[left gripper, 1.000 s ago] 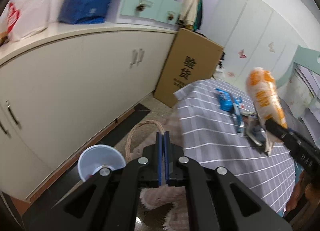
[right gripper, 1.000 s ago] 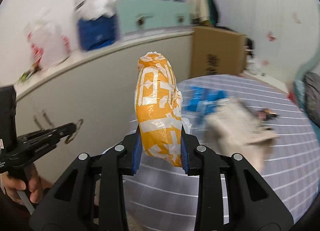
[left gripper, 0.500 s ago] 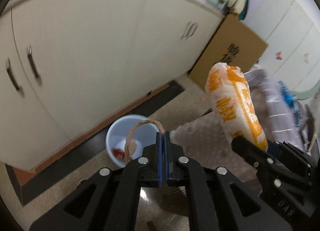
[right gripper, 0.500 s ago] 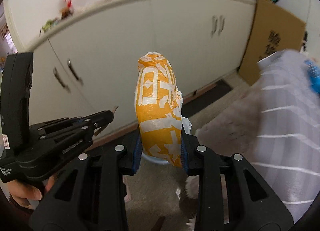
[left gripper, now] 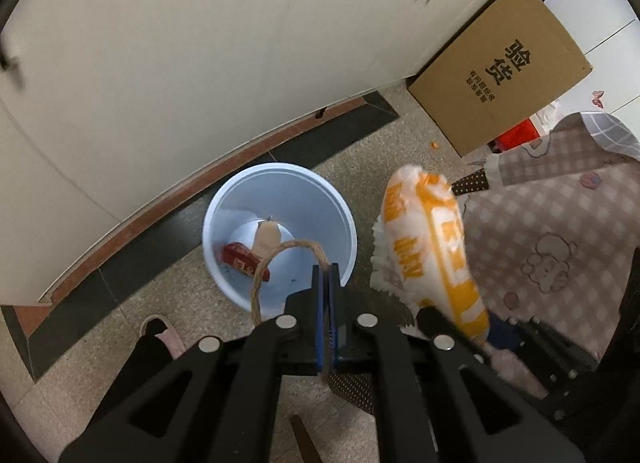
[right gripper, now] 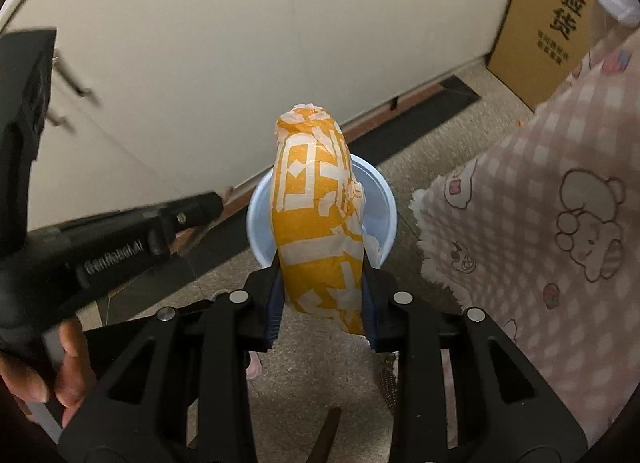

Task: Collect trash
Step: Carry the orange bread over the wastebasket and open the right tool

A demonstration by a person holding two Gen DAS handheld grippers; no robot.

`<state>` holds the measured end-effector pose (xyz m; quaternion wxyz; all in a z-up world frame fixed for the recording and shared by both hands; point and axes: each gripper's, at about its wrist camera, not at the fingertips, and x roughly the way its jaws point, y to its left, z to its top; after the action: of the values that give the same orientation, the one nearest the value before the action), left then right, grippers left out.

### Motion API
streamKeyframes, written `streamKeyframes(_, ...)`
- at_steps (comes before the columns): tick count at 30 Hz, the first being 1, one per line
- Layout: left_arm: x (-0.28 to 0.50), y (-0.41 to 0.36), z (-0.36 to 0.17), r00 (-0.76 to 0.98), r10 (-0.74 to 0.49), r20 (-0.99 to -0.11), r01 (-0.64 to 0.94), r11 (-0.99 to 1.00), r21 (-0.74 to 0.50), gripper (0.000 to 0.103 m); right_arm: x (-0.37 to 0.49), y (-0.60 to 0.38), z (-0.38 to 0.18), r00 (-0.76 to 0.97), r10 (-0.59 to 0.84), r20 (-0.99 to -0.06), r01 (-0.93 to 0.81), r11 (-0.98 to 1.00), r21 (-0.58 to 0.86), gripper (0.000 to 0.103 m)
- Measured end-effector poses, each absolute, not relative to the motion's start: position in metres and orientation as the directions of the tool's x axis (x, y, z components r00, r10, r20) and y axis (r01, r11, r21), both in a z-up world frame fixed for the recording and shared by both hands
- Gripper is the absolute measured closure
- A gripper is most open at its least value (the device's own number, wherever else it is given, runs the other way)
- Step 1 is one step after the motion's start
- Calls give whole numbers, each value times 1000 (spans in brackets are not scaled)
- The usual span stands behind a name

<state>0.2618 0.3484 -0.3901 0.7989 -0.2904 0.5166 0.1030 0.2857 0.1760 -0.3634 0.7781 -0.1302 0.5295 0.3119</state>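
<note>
Left wrist view: the left tongs (left gripper: 327,275) are pressed together, pinching a loop of brown twine (left gripper: 280,259) that arches up and to the left of the pads. Beneath the loop a pale blue bin (left gripper: 224,223) stands on the speckled floor (left gripper: 120,347), close to the dark plinth of a cream cabinet (left gripper: 200,43). Inside the bin lie a red wrapper (left gripper: 240,261) and a tan scrap of paper (left gripper: 267,237). To the right of the bin, an orange-and-white wrapper (left gripper: 432,247) sticks up at a slant, its lower end gripped by the right tongs, whose black finger (left gripper: 436,323) shows at its base. Behind it hangs a pink checked blanket (left gripper: 560,231) with a bear drawing. A brown cardboard box (left gripper: 500,67) with black printed characters stands on the floor by the cabinet's far end.

Right wrist view: the right tongs (right gripper: 322,299) are clamped on the orange-and-white wrapper (right gripper: 316,199), which stands upright between the blue pads and hides the middle of the pale blue bin (right gripper: 380,191) behind it. The left tongs' black body (right gripper: 120,239) reaches in from the left, its tip near the bin's left rim, and a hand (right gripper: 44,375) grips its handle at the lower left. The pink checked blanket (right gripper: 560,223) fills the right side; the cardboard box (right gripper: 552,23) sits at the upper right against the cream cabinet (right gripper: 240,43).
</note>
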Motion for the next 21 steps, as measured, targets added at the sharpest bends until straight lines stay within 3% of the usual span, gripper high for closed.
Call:
streamKeyframes(5, 287, 347, -400, 446, -131, -885, -467, 809, -356, 98, 303, 176, -376, 266, 331, -905, -588, 800, 120, 72)
streamKeyframes(7, 293, 349, -401, 446, -144, -883, -475, 798, -370, 82, 312, 175, -379, 271, 330, -904, -578, 807, 122, 72)
streamKeyframes(8, 296, 350, -403, 440, -144, -886, -487, 791, -370, 62, 314, 171, -379, 270, 330, -904, -575, 809, 123, 72)
streamKeyframes(9, 297, 352, -404, 439, -136, -888, -499, 785, -367, 54, 317, 170, -380, 271, 330, -904, -574, 810, 124, 72)
streamKeyframes(21, 292, 352, -409, 428, -156, -890, -502, 777, -378, 45, 311, 170, -383, 261, 337, -905, -577, 806, 134, 71)
